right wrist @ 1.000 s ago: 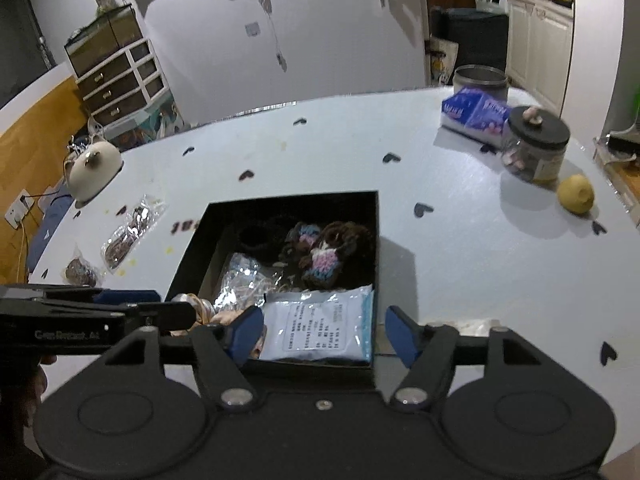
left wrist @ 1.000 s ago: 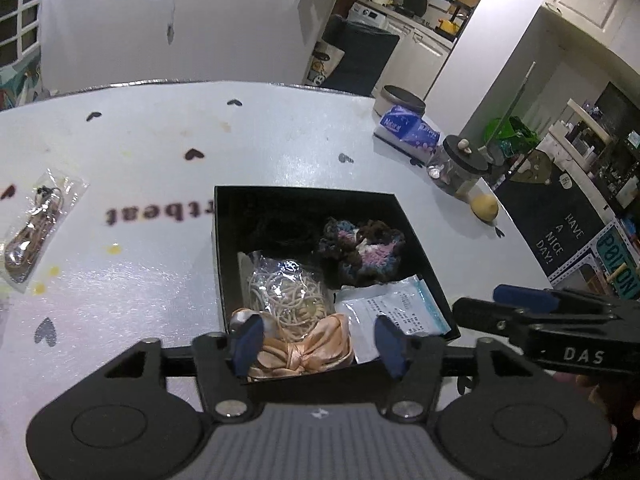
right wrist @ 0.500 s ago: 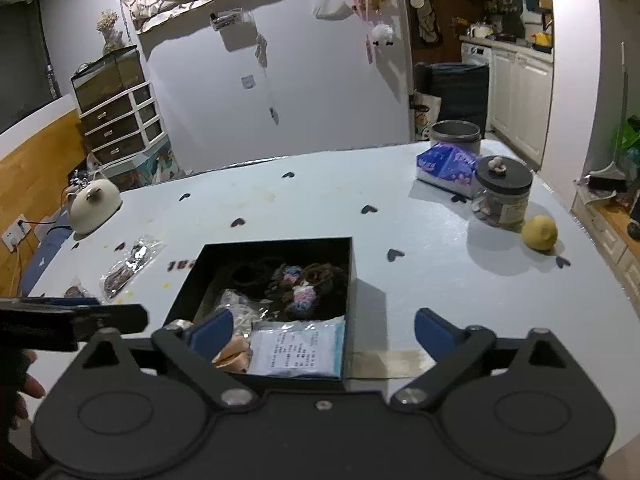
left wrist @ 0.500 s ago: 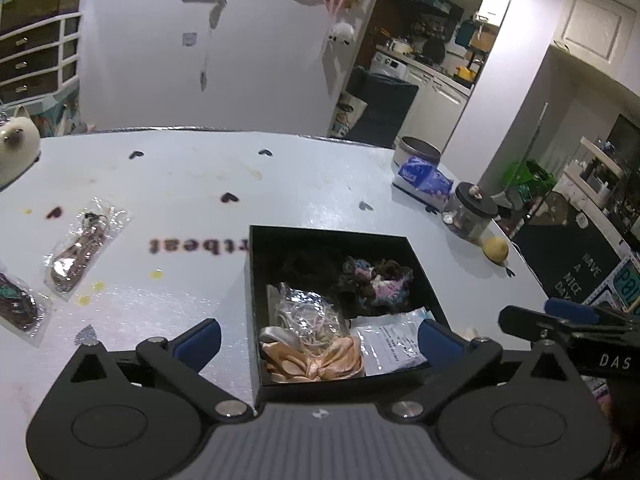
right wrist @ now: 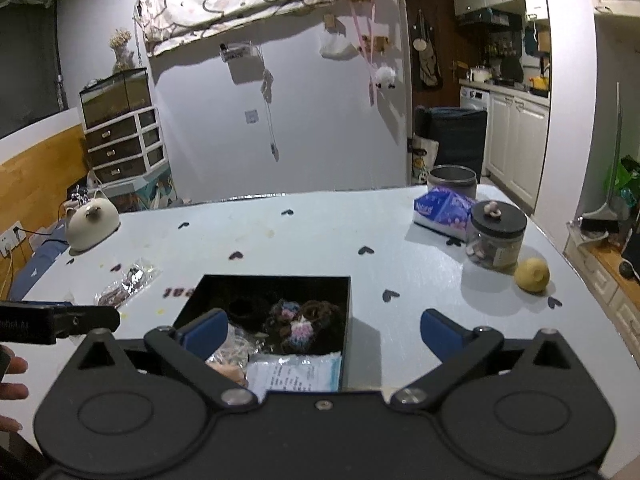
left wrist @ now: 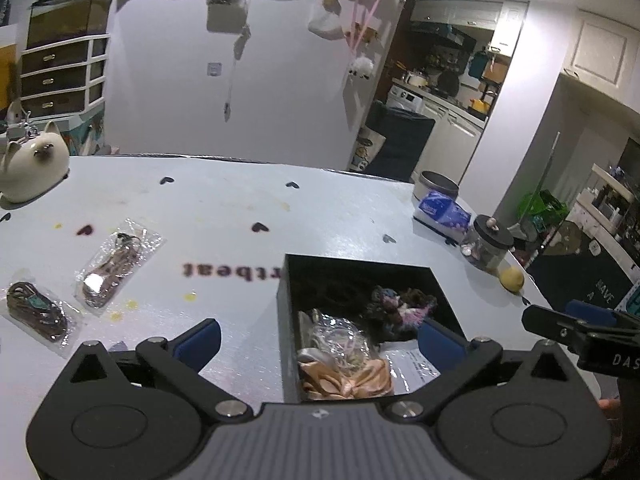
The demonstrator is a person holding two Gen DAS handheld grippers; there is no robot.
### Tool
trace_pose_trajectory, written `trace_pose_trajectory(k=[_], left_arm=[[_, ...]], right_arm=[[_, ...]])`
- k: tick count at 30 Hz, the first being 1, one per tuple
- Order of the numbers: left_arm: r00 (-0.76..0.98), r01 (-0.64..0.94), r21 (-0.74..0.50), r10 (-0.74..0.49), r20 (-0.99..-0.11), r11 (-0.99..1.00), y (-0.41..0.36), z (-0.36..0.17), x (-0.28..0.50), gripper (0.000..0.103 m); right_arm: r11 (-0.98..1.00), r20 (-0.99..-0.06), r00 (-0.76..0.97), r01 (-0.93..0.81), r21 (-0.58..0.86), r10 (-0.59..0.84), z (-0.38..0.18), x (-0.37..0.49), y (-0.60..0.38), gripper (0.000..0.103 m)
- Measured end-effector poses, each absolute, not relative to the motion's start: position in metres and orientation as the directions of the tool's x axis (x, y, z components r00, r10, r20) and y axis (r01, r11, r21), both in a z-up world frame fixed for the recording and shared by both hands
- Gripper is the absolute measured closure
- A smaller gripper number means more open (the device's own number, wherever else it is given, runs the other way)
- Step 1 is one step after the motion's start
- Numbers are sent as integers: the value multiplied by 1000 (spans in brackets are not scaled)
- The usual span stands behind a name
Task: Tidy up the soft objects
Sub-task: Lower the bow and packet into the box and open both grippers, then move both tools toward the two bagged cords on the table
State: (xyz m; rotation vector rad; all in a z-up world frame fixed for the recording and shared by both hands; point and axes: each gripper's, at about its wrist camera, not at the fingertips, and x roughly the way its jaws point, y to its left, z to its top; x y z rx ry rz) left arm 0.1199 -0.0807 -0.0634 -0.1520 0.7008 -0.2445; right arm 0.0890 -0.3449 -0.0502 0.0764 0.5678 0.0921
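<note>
A black open box (left wrist: 286, 304) (right wrist: 347, 312) sits on the pale table. It holds a peach satin scrunchie (left wrist: 344, 380), a clear bag of hair ties (left wrist: 340, 338), a fuzzy multicolour scrunchie (left wrist: 400, 310) (right wrist: 300, 322) and a white packet (left wrist: 412, 366) (right wrist: 296, 374). My left gripper (left wrist: 318, 340) is open and empty, above the box's near edge. My right gripper (right wrist: 324, 330) is open and empty, also near the box. Two clear bags of brown items (left wrist: 116, 264) (left wrist: 36, 310) lie left of the box.
A cream cat-shaped pot (left wrist: 28, 168) (right wrist: 90, 224) stands at the far left. A tissue pack (right wrist: 440, 210), a black-lidded jar (right wrist: 496, 236), a metal tin (right wrist: 452, 180) and a lemon (right wrist: 532, 274) stand at the right. The table's edge runs along the right.
Both grippers opened wide and pulled back and up from the box. More of the table and room shows now.
</note>
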Motion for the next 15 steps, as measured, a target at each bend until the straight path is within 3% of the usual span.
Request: trace_pose_trajectory(k=[15], left_arm=[[766,126,-222,-237,-598,967,-27,-62,133,0]], right_arm=[[992,-537,834,-94,89,127,-49,112,-297,0]])
